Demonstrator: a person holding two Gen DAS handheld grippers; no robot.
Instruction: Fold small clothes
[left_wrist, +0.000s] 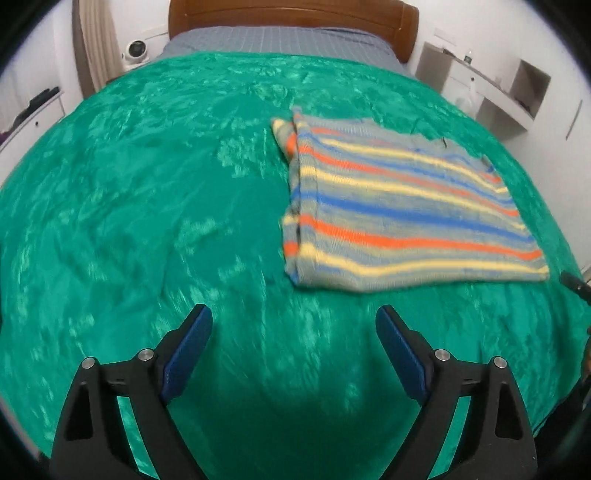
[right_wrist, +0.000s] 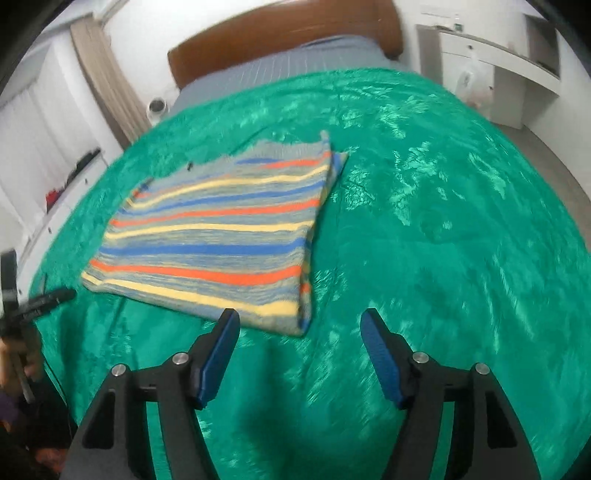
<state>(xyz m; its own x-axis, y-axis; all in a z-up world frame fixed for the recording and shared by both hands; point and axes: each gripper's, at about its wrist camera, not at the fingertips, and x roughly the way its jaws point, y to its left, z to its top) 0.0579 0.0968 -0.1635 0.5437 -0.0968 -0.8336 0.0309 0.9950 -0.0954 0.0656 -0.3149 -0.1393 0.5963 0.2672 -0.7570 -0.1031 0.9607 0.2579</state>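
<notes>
The folded striped sweater (left_wrist: 406, 206) lies flat on the green bedspread (left_wrist: 147, 221), right of centre in the left wrist view, its stripes and long axis running left to right. The left gripper (left_wrist: 293, 321) and the right gripper (right_wrist: 300, 325) are both spread, holding nothing.

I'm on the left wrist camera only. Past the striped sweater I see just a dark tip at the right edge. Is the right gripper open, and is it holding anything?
Observer: The right gripper is open, with nothing between its pads.
Operator: Where is the sweater from there?
Observer: The striped sweater lies flat on the green blanket, ahead and to the left. Its near right corner shows just beyond the gap between the fingers.
Operator: Is its right edge tidy?
Observer: Mostly. At the far right corner a lower layer pokes out past the top one.
</notes>
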